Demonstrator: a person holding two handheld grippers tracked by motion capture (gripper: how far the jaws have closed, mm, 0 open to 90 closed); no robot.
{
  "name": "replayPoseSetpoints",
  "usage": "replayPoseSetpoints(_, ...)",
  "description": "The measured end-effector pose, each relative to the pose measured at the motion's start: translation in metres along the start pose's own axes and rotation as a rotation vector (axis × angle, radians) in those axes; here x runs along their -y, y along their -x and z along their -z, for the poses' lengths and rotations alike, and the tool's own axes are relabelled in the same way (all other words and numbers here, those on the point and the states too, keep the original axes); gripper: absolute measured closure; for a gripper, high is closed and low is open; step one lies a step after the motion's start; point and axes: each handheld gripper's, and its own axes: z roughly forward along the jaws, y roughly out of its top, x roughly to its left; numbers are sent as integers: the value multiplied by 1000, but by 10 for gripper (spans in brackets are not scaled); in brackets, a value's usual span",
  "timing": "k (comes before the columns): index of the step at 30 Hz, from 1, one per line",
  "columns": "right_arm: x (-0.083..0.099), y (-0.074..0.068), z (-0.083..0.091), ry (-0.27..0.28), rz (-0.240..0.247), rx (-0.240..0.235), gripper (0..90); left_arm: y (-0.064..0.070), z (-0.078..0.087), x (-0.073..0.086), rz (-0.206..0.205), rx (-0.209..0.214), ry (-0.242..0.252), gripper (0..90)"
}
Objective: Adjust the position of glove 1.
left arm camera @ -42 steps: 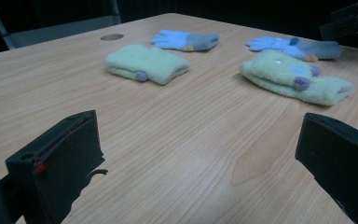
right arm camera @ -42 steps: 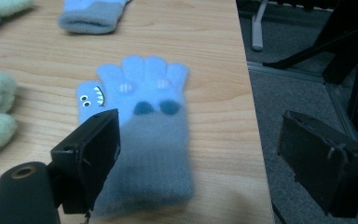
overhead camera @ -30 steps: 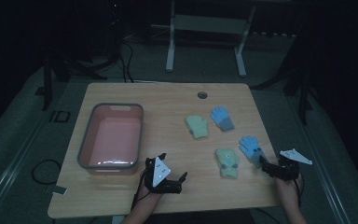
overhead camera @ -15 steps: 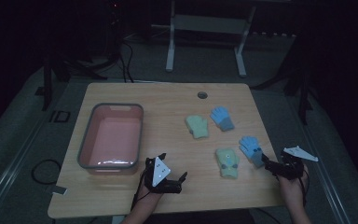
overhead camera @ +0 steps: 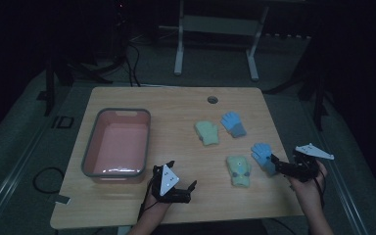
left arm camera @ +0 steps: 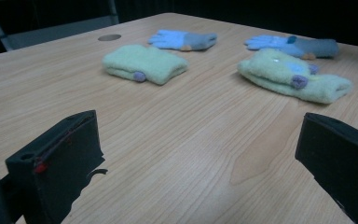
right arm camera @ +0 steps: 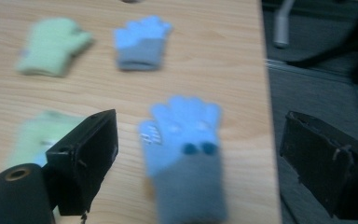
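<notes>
**Right Gripper Poised Over a Blue Glove**

Dim light covered the room, and only the wooden table stood out against the dark floor. On its left part sat a pink tub with a grey rim. Four gloves lay on the right part: a green glove and a blue glove farther back, then a second green glove and the near blue glove closer to the person.

The right gripper pointed at the near blue glove from the table's right edge. In the right gripper view its jaws were spread wide on either side of that glove's grey cuff, gripping nothing; whether they touched the fabric could not be told.

The left gripper rested low at the front edge, near the tub's corner, its jaws parted and empty over bare wood.
</notes>
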Motion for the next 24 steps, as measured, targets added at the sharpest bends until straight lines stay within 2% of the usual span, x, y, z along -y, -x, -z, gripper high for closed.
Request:
replayPoseSetpoints(4,-13,-6,5,14,13,-41,112,0,0,0,1,1,0,5)
replayPoseSetpoints(6,-18,-9,5,3,33,-56,112,0,0,0,0,1,0,5)
replayPoseSetpoints(10,-26,-14,2,-23,36,-62,143,0,0,0,-2,0,0,5)
replayPoseSetpoints(19,-41,-27,-3,-13,87,-73,207,-1,0,0,8,7,-1,5)
replayPoseSetpoints(24,-52,-34,-8,4,88,-88,222,0,0,0,-2,6,-2,5)
